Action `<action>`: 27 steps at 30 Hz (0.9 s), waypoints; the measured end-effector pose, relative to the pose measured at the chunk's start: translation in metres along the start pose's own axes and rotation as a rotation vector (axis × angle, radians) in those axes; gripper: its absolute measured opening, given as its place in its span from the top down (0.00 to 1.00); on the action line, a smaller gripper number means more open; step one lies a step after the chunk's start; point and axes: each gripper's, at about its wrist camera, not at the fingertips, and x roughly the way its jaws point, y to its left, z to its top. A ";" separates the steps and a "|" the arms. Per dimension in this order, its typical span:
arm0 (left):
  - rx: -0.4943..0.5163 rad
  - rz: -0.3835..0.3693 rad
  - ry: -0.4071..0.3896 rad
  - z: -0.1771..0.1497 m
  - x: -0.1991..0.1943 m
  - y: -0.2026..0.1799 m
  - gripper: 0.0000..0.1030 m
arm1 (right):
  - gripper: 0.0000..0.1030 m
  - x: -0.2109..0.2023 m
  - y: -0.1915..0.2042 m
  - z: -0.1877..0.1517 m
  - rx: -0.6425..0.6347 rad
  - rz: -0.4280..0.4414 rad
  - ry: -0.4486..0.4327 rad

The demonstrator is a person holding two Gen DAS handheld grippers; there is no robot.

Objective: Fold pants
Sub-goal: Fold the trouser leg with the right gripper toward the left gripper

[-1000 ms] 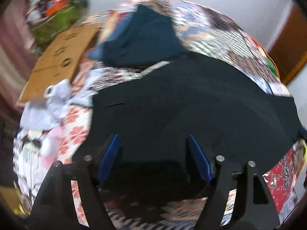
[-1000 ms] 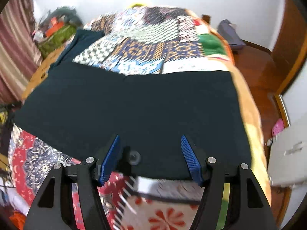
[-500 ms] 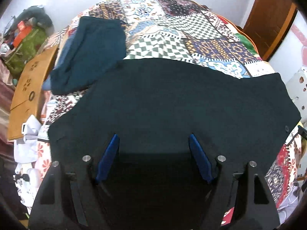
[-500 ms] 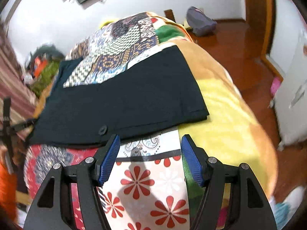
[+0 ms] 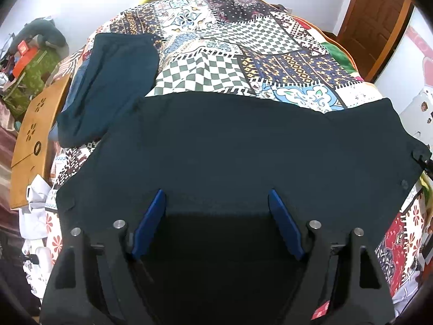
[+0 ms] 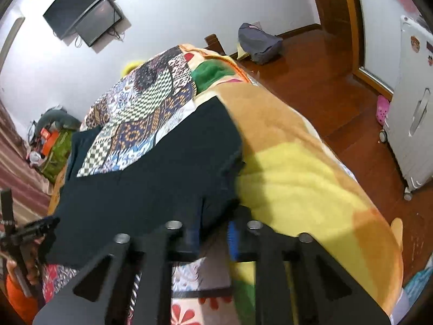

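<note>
Dark navy pants [image 5: 243,146] lie spread flat across the patchwork bedspread [image 5: 232,40]. My left gripper [image 5: 216,216] hangs just above their near edge, jaws wide open and empty. In the right wrist view the pants [image 6: 151,178] run leftward, and my right gripper [image 6: 213,233] has closed on their near right corner, with the dark cloth between the blue pads. The left gripper's tip [image 6: 32,230] shows at the far left of that view.
A second dark blue garment [image 5: 108,81] lies folded at the bed's far left beside a wooden board [image 5: 32,140]. A yellow and orange blanket [image 6: 297,176] covers the bed's right side. A white suitcase [image 6: 411,103] and a grey bag [image 6: 259,43] are on the wooden floor.
My right gripper swung right and dropped to the pants' near right corner, and its jaws went from wide open to closed on the cloth. My left gripper stayed open above the near edge.
</note>
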 end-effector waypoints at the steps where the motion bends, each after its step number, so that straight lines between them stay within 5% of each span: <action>1: 0.005 0.000 -0.001 0.001 0.001 -0.003 0.18 | 0.90 -0.002 -0.001 0.002 -0.011 -0.002 -0.006; 7: 0.027 -0.014 -0.006 0.005 0.004 -0.014 0.18 | 0.91 -0.011 0.006 0.014 -0.104 -0.087 -0.059; 12: 0.021 -0.037 -0.033 0.004 -0.004 -0.012 0.18 | 0.91 -0.022 0.017 0.032 -0.126 -0.075 -0.090; 27: -0.140 0.048 -0.205 -0.027 -0.071 0.073 0.17 | 0.91 -0.042 0.181 0.080 -0.387 0.194 -0.245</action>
